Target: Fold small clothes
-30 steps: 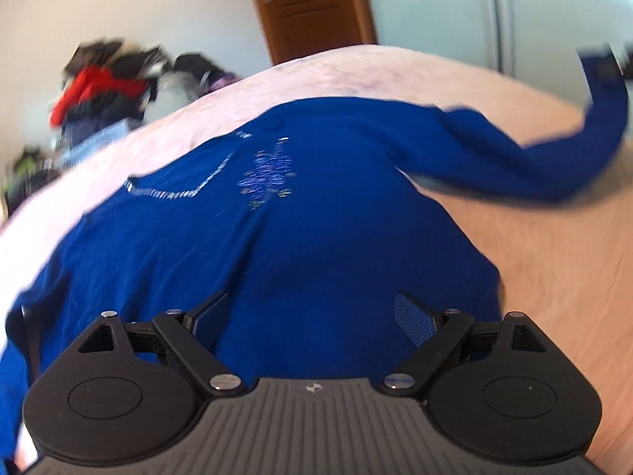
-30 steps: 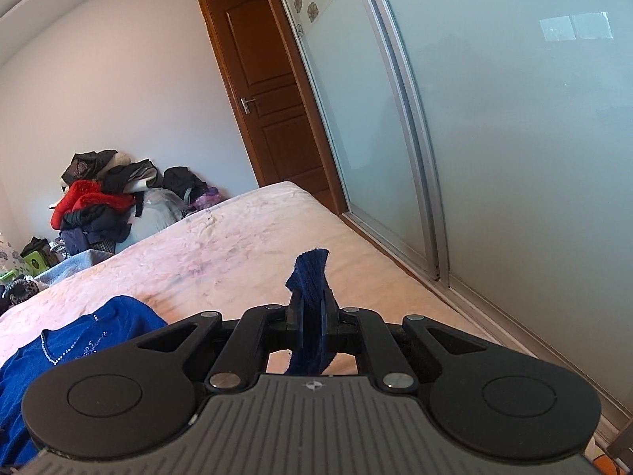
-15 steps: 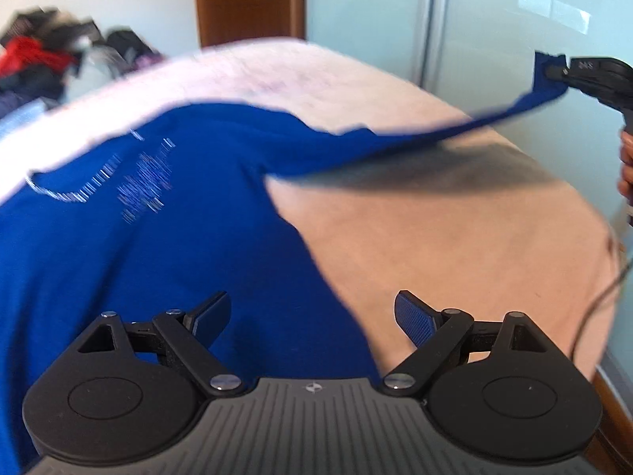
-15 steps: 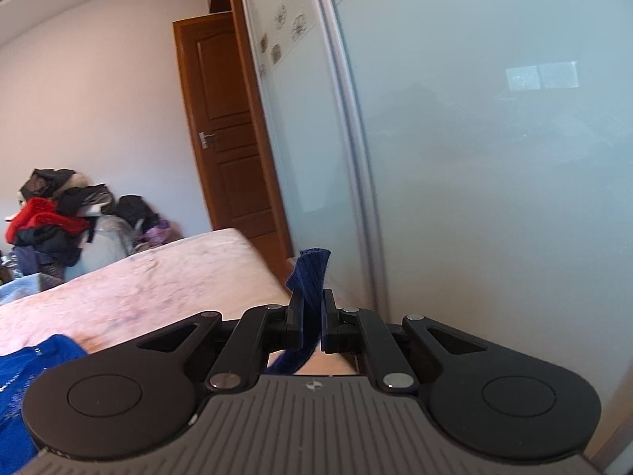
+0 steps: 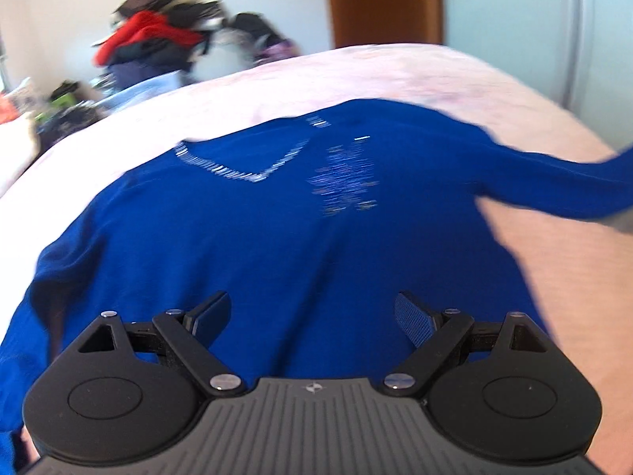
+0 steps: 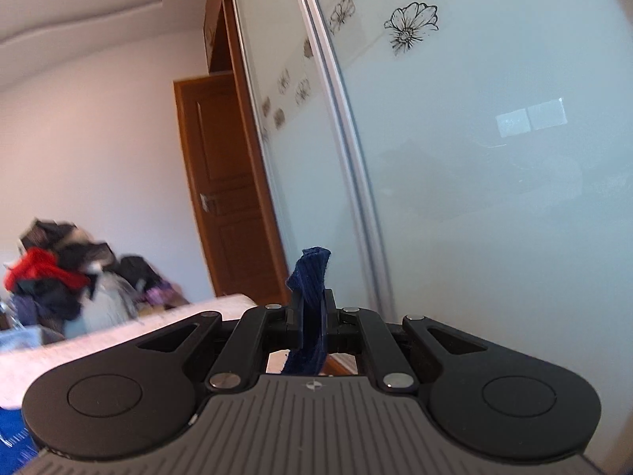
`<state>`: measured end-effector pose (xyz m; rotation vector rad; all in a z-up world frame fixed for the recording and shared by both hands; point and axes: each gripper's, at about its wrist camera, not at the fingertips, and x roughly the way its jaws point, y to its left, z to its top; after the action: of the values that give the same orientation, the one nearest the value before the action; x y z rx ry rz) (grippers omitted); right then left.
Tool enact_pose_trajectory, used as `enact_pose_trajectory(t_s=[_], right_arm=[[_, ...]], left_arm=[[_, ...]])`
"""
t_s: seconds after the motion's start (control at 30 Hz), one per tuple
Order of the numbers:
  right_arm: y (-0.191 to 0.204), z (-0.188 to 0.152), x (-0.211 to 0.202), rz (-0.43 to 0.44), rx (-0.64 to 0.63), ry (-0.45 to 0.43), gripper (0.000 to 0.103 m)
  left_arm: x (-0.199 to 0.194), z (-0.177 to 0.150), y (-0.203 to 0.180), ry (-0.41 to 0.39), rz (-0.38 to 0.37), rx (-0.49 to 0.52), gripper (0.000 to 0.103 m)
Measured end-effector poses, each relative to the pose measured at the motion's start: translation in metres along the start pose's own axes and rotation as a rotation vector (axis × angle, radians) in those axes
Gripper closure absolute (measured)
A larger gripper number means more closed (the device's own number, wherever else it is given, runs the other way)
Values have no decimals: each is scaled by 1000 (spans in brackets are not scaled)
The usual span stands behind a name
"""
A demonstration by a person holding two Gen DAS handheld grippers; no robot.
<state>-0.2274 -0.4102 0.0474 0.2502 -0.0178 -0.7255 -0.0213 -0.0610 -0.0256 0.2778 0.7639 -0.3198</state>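
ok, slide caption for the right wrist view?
Right hand-held gripper shut on blue sleeve cuff, facing the glass wardrobe door.

Sweater [image 5: 277, 237] lies on bed [image 5: 395, 79]; clothes pile [image 5: 158, 39] behind bed.

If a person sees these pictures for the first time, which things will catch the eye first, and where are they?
First comes the blue top, spread on the pale pink bed just beyond the open left gripper; one sleeve stretches off to the right. Next, the right gripper has its jaws shut on a strip of the same blue fabric, before a frosted sliding door with flower prints. A heap of clothes lies at the far left.
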Motion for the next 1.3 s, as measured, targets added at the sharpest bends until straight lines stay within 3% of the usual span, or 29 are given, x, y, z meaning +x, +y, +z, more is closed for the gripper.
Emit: enact_pose_trajectory(t_s=[0.17, 0.3, 0.43, 0.8, 1.3], right_arm=[[-16, -6, 7, -79, 37, 61, 93], [-30, 8, 0, -120, 123, -4, 93], [1, 9, -1, -38, 48, -14, 93], [78, -56, 14, 160, 79, 211, 93], [167, -88, 15, 338, -21, 352, 92]], left_arm=[[15, -4, 23, 57, 34, -67, 12], [14, -5, 31, 61, 60, -91, 12], [17, -2, 32, 62, 73, -91, 12], [22, -3, 34, 67, 84, -93, 12], [22, -4, 37, 39, 109, -63, 12]])
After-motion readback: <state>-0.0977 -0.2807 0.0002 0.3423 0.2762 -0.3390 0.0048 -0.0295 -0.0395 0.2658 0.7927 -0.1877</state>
